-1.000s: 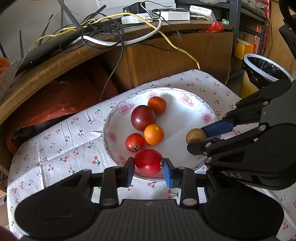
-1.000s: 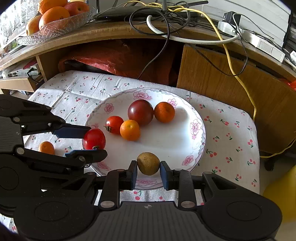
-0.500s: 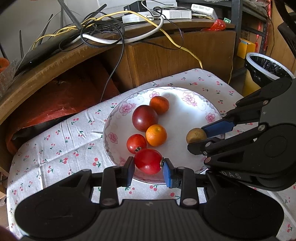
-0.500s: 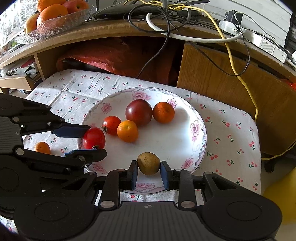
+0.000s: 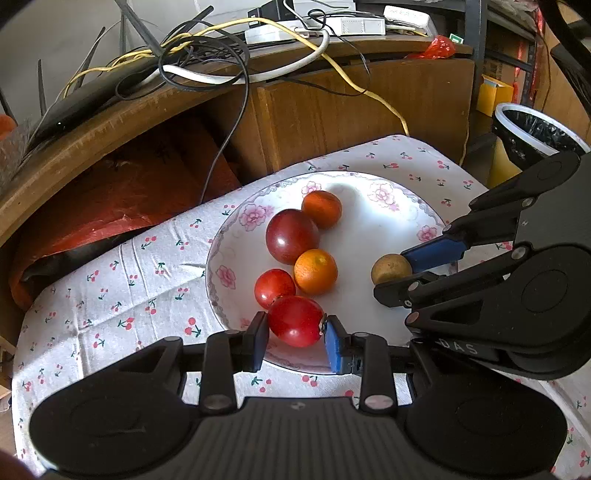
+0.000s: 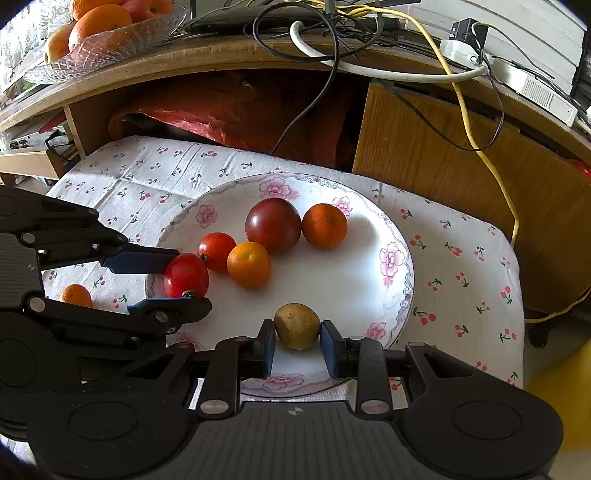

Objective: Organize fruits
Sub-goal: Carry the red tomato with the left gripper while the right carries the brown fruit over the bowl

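Note:
A white flowered plate (image 5: 221,266) (image 6: 399,280) lies on a cherry-print cloth. My left gripper (image 5: 295,325) (image 6: 188,280) is shut on a red tomato (image 5: 295,320) (image 6: 186,275) at the plate's near-left rim, and that tomato touches a smaller tomato (image 5: 275,288). My right gripper (image 6: 297,330) (image 5: 391,275) is shut on a brownish-green round fruit (image 6: 297,325) (image 5: 390,268) low over the plate's near side. A dark red fruit (image 5: 291,236) and two small oranges (image 5: 321,208) (image 5: 316,271) sit on the plate.
A small orange (image 6: 75,295) lies on the cloth left of the plate. Behind stands a wooden desk with tangled cables (image 5: 207,62), a red bag (image 6: 229,107) under it and a glass fruit bowl (image 6: 103,33) on top. A lined bin (image 5: 535,129) stands at the right.
Both grippers have crept forward over the plate, still holding their fruit. The red tomato has closed up against the smaller tomato.

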Demonstrator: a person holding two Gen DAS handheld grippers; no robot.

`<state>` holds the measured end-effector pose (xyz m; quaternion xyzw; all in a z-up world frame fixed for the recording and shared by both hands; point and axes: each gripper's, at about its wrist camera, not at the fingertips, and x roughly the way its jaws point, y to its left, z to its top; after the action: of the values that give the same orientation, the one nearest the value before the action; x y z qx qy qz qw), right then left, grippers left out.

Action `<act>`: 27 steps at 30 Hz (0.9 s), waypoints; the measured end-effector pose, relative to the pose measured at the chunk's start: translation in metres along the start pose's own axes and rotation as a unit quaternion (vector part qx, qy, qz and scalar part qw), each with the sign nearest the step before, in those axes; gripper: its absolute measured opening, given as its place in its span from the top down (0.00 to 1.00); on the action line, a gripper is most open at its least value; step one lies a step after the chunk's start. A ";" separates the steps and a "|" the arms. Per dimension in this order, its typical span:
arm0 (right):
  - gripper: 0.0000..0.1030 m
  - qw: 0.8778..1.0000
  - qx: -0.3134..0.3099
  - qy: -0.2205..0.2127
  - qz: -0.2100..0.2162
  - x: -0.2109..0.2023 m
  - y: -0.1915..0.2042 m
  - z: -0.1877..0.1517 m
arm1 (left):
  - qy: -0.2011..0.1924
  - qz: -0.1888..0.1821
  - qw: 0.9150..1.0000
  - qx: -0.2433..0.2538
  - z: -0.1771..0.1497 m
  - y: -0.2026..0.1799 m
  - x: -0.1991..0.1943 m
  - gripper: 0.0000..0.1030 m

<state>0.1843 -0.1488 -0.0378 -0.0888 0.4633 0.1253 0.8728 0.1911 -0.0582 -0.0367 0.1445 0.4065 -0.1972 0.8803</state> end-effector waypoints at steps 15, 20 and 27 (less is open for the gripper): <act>0.74 1.000 -0.004 -0.004 -0.001 0.003 0.000 0.003 | -0.001 0.003 1.000 -0.001 0.001 0.001 0.004 0.62; 0.74 1.000 -0.005 -0.005 -0.001 0.003 0.000 0.002 | -0.001 0.003 1.000 -0.001 0.001 0.001 0.003 0.62; 0.74 1.000 -0.007 -0.005 -0.002 0.005 -0.001 0.005 | -0.002 0.005 1.000 -0.002 0.002 0.003 0.005 0.62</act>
<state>0.1910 -0.1475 -0.0390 -0.0949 0.4577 0.1277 0.8747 0.1960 -0.0577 -0.0390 0.1445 0.4043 -0.1928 0.8823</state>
